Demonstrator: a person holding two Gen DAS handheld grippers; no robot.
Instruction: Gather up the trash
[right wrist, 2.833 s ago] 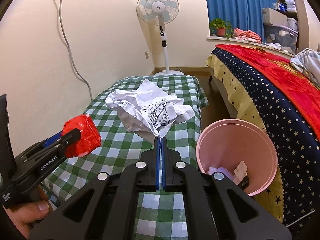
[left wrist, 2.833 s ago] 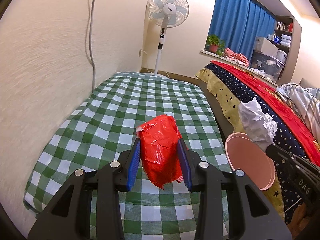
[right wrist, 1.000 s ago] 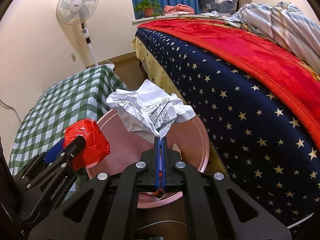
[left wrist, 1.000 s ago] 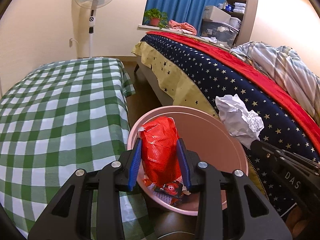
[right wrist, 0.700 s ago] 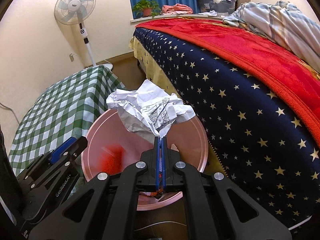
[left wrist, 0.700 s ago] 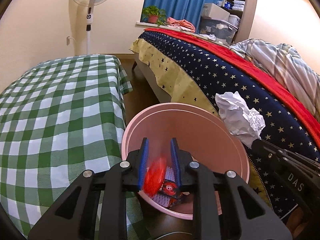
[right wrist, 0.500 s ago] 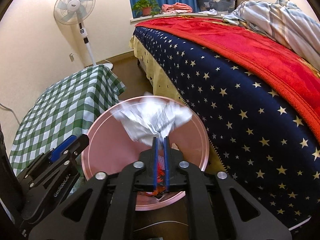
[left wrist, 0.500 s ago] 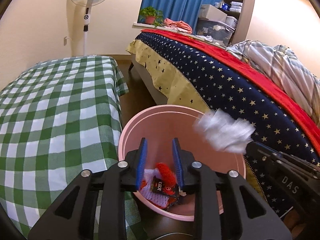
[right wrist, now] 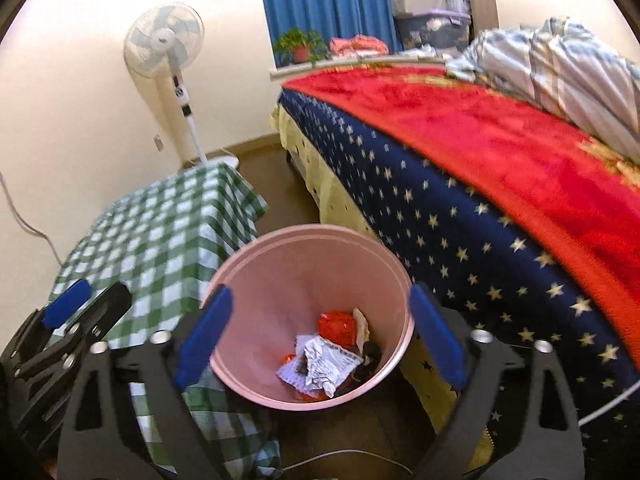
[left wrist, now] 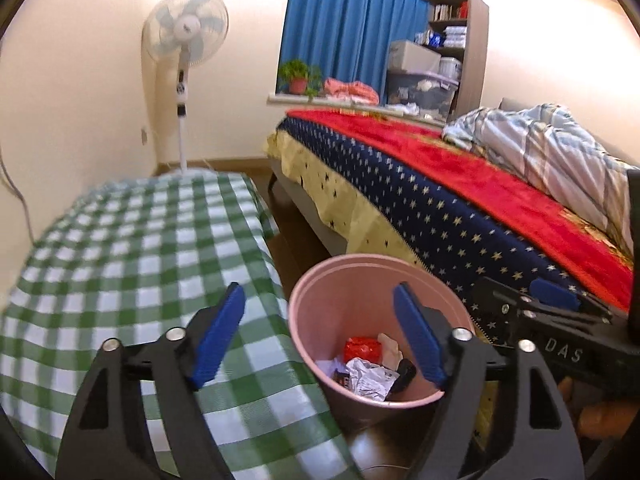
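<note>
Both grippers have just been opening, nothing between the jaws of either. Left gripper [left wrist: 320, 332] is released, blue pads wide apart, framing the near-left rim of the pink bin [left wrist: 320, 300] and the table edge. Right gripper [right wrist: 318, 330] is likewise wide open, its pads straddling the bin mouth from above.

Trash is in the bin — red wrapper [right wrist: 337, 327] toward the back of the bottom, crumpled paper [right wrist: 326, 360] in front of it, touching it, on top of other scraps.

Bin stands on the floor between the green-checked table [left wrist: 140, 248] and the bed [right wrist: 460, 208], just beside both. Tabletop looks bare in the part that shows.

In the left view the right gripper's body shows at the right edge, with fingers of the hand [left wrist: 600, 412] under it.
</note>
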